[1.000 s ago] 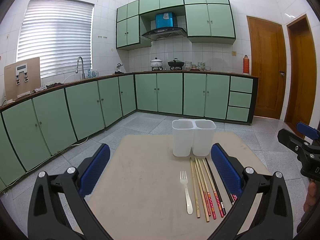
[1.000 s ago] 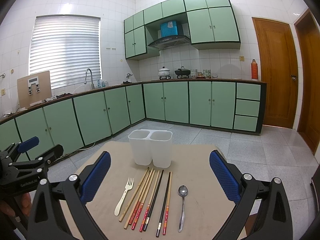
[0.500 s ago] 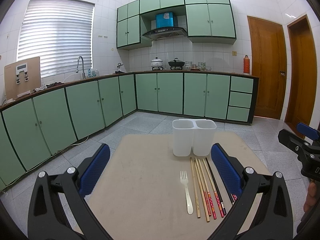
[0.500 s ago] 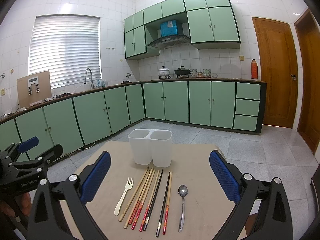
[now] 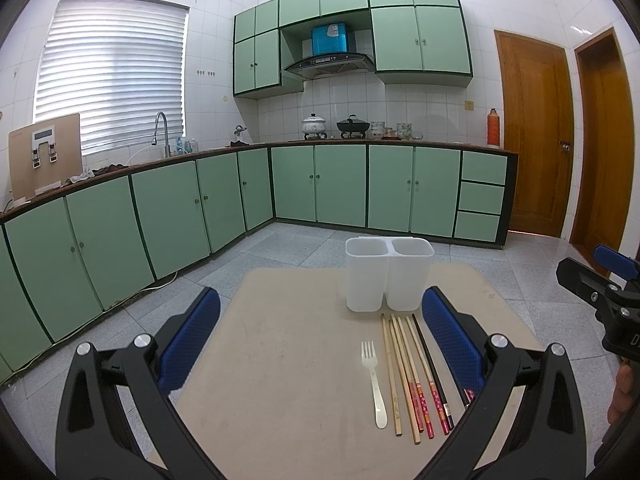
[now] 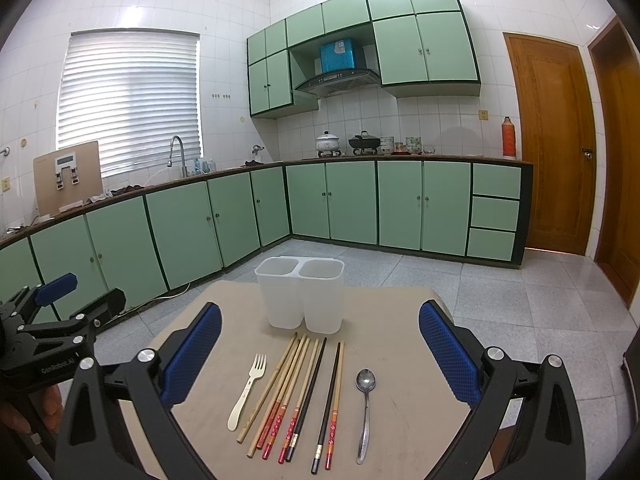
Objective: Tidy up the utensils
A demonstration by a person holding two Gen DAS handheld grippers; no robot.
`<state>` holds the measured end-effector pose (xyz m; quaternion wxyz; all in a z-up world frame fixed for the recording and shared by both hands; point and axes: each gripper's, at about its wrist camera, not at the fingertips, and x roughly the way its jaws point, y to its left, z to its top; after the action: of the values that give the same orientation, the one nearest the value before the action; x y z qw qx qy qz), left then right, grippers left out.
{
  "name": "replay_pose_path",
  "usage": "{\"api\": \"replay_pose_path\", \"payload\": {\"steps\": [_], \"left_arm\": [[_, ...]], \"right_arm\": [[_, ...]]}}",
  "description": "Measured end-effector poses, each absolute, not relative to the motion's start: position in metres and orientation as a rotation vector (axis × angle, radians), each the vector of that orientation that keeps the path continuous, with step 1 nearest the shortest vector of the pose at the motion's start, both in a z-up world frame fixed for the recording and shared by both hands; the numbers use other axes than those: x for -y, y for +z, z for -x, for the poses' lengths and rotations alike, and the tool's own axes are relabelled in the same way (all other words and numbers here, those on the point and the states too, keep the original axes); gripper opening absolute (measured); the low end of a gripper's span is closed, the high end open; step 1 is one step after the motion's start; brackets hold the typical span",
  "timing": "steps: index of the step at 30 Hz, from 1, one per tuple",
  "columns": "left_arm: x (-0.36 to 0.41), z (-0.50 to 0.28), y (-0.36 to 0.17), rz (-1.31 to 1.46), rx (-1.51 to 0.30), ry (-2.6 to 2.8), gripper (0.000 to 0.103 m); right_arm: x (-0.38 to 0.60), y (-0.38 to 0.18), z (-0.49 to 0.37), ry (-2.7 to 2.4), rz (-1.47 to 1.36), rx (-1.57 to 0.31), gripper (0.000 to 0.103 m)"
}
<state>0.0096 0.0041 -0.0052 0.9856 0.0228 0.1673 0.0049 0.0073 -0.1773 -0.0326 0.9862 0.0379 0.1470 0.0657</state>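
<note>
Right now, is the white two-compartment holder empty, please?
Apparently empty: nothing rises above the holder rim, while the fork lies on the table.

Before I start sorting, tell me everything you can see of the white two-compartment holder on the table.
The white holder is a translucent plastic caddy made of two tall, rounded-square cups joined side by side at the rim. It stands upright near the far edge of the beige table. As far as the views show into them, both compartments look empty. The chopsticks lie just in front of it, their tips close to its base, though contact cannot be judged. Neither gripper touches it.
</note>
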Motion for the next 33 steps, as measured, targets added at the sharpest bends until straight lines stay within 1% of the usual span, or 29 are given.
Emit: {"api": "replay_pose_path", "payload": {"steps": [15, 19, 26, 31, 33], "left_arm": [[-0.008, -0.018, -0.017, -0.051, -0.353, 0.013, 0.098], [-0.012, -0.025, -0.019, -0.059, -0.379, 0.026, 0.098], [-0.022, -0.068, -0.039, -0.064, -0.507, 0.054, 0.098], [-0.021, -0.107, -0.061, -0.059, -0.625, 0.049, 0.098], [-0.018, -0.123, -0.073, -0.054, -0.676, 0.037, 0.098]], "right_arm": [[0.183, -0.036, -0.015, 0.128, -0.082, -0.325, 0.097], [0.186, -0.041, -0.026, 0.114, -0.072, -0.378, 0.097], [0.195, -0.065, -0.07, 0.061, -0.041, -0.561, 0.097], [0.193, -0.088, -0.108, 0.058, 0.004, -0.655, 0.091], [0.192, -0.102, -0.125, 0.057, 0.014, -0.704, 0.085]]}}
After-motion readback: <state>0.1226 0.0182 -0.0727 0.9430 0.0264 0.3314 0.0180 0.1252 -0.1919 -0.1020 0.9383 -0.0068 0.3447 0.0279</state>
